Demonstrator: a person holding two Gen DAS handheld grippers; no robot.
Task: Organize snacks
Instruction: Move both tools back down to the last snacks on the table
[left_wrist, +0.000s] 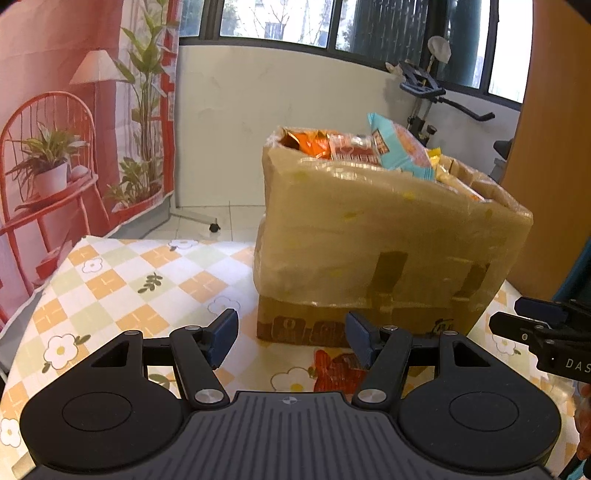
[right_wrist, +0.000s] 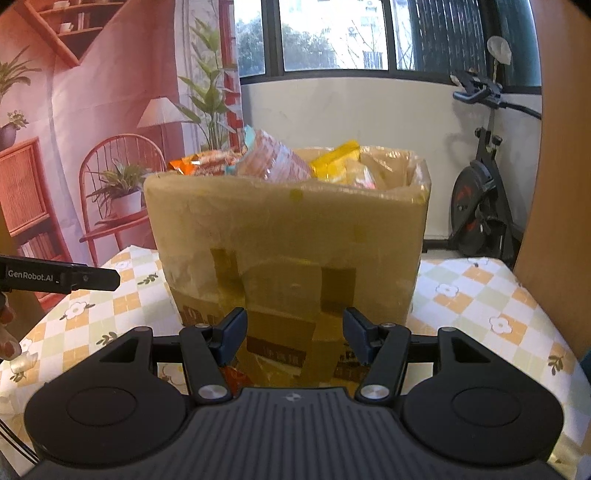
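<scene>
A tape-wrapped cardboard box (left_wrist: 388, 236) (right_wrist: 291, 243) stands on the checkered tablecloth, full of snack packets: an orange one (left_wrist: 306, 142), a light blue one (left_wrist: 399, 147) and yellow ones (right_wrist: 338, 157). An orange-red packet (left_wrist: 338, 371) lies on the cloth in front of the box, partly under my left gripper; it also shows in the right wrist view (right_wrist: 236, 378). My left gripper (left_wrist: 291, 336) is open and empty above it. My right gripper (right_wrist: 295, 334) is open and empty, close to the box's front face.
The table (left_wrist: 122, 288) carries a floral checkered cloth. A red printed backdrop (left_wrist: 74, 122) hangs at the left. An exercise bike (right_wrist: 480, 206) stands behind the table at the right. A wooden panel (right_wrist: 561, 177) borders the right edge.
</scene>
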